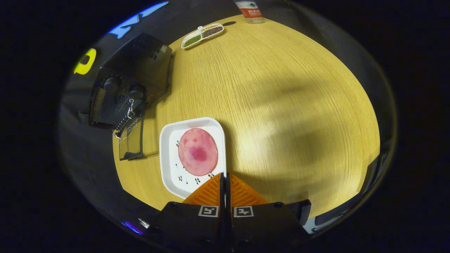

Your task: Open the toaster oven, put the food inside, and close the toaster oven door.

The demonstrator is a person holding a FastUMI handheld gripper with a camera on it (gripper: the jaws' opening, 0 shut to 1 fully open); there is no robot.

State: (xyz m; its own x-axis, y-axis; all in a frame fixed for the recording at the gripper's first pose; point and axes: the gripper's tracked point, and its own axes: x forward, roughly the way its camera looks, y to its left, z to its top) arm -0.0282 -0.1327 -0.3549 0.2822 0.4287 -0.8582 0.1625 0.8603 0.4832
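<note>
The gripper [225, 175] has its ridged fingers pressed together on nothing, tips over the near edge of the plate [168, 165]; far left, the boxy black oven [135, 66] stands with its glass door [132, 138] dropped open; the round pink meat slice [198, 151] lies flat on the square white plate; beyond, on the wood-grain table [281, 105], a divided dish [203, 35] and a bottle [250, 10].

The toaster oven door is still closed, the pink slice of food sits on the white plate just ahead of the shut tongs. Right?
Not quite. The gripper view shows the toaster oven with its glass door already swung open onto the table. The rest holds: the pink slice lies on the white plate, just ahead of the shut tongs.
</note>
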